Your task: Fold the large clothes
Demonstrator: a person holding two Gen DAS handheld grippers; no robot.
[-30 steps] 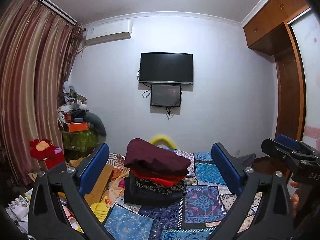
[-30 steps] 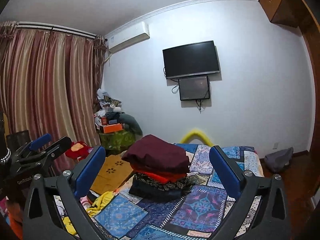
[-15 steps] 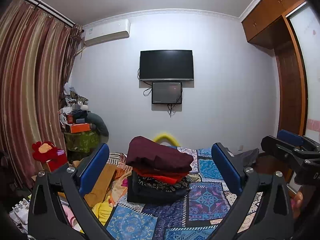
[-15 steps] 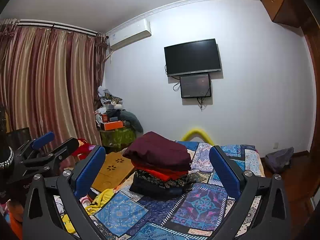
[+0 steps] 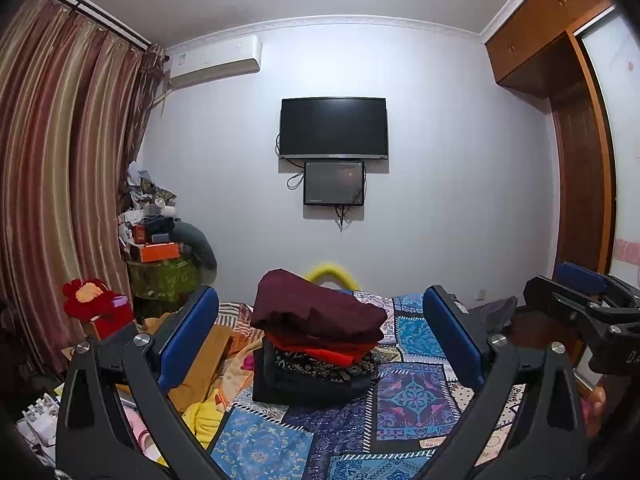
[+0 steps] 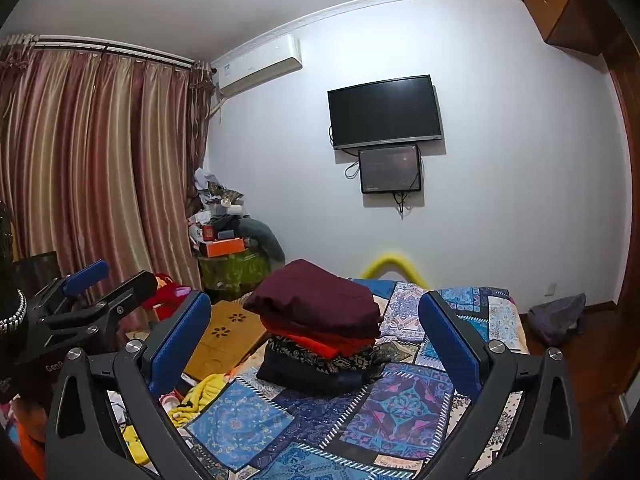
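A stack of folded clothes (image 5: pixel 316 344) sits on the patterned blue bedspread (image 5: pixel 412 396), with a maroon garment (image 5: pixel 316 312) on top, then red, patterned and dark ones. The stack also shows in the right wrist view (image 6: pixel 320 336). My left gripper (image 5: pixel 320 344) is open and empty, held up in front of the stack, apart from it. My right gripper (image 6: pixel 316 340) is open and empty, likewise back from the stack. The right gripper shows at the right edge of the left wrist view (image 5: pixel 584 312); the left gripper shows at the left of the right wrist view (image 6: pixel 88 304).
Loose yellow and orange clothes (image 5: pixel 208 404) lie at the bed's left side beside a wooden board (image 6: pixel 228 332). A cluttered green cabinet (image 5: pixel 164 276) and curtains (image 5: pixel 60 184) stand left. A TV (image 5: pixel 334 128) hangs on the far wall. A wardrobe (image 5: pixel 580 168) stands right.
Both grippers have tilted up slightly and drawn back a little, so the stack sits lower in both views. Both stay open and empty.
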